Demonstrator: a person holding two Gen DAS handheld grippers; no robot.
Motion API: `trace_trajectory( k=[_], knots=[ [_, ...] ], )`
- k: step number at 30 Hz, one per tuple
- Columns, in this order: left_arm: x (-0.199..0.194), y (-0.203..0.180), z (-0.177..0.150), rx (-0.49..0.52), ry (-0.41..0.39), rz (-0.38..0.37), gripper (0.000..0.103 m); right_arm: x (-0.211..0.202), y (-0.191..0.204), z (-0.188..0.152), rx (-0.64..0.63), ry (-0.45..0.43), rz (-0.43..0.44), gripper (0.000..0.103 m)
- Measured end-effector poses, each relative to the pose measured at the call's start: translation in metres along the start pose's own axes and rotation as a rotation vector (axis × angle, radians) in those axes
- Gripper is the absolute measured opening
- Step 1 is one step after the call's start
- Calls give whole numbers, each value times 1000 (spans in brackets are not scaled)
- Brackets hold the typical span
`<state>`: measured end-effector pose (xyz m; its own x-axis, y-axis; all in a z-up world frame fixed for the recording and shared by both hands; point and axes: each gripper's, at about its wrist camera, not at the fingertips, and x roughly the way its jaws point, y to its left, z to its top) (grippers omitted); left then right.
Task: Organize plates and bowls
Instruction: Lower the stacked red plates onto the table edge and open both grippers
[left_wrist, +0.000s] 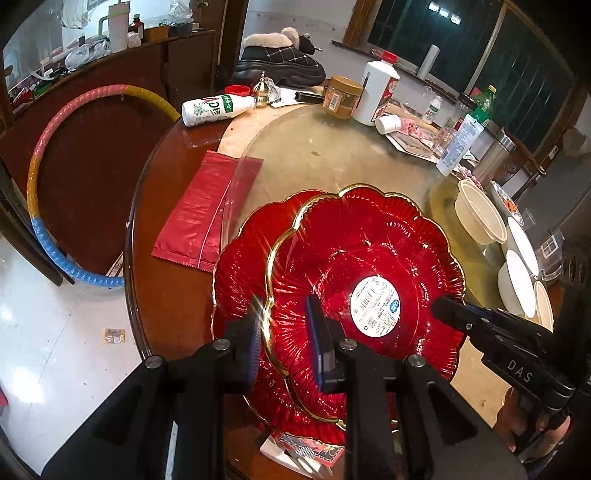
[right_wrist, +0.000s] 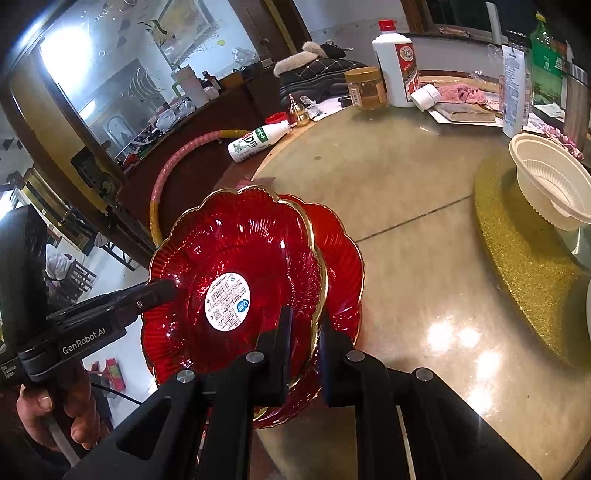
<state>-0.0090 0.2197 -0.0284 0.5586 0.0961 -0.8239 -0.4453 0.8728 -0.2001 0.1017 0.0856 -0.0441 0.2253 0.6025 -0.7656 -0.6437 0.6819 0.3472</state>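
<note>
Two red glass plates with scalloped gold rims overlap on the round table. The top red plate (left_wrist: 369, 251) (right_wrist: 236, 251) carries a round white label and seems to hang slightly above the lower red plate (left_wrist: 236, 266) (right_wrist: 340, 266). My left gripper (left_wrist: 284, 326) (right_wrist: 162, 290) is shut on the top plate's near-left rim. Opposite it, my right gripper (right_wrist: 304, 328) (left_wrist: 443, 308) is shut on the right rim. Several white disposable bowls (left_wrist: 480, 218) (right_wrist: 550, 184) stand at the right.
A gold glitter mat (right_wrist: 517, 258) lies under the bowls. A red plastic bag (left_wrist: 199, 210) lies left of the plates near the table edge. At the back are a fallen milk bottle (left_wrist: 214, 109), a brown jar (left_wrist: 341, 98) and a white bottle (left_wrist: 378, 92). A hoop (left_wrist: 40, 166) leans beyond the table.
</note>
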Motion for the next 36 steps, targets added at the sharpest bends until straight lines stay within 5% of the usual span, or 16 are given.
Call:
trace_trajectory(
  k=[36],
  knots=[
    [24,-3,-13,3,76,28,19,4,0,-4,-7,-1,-31,16]
  ],
)
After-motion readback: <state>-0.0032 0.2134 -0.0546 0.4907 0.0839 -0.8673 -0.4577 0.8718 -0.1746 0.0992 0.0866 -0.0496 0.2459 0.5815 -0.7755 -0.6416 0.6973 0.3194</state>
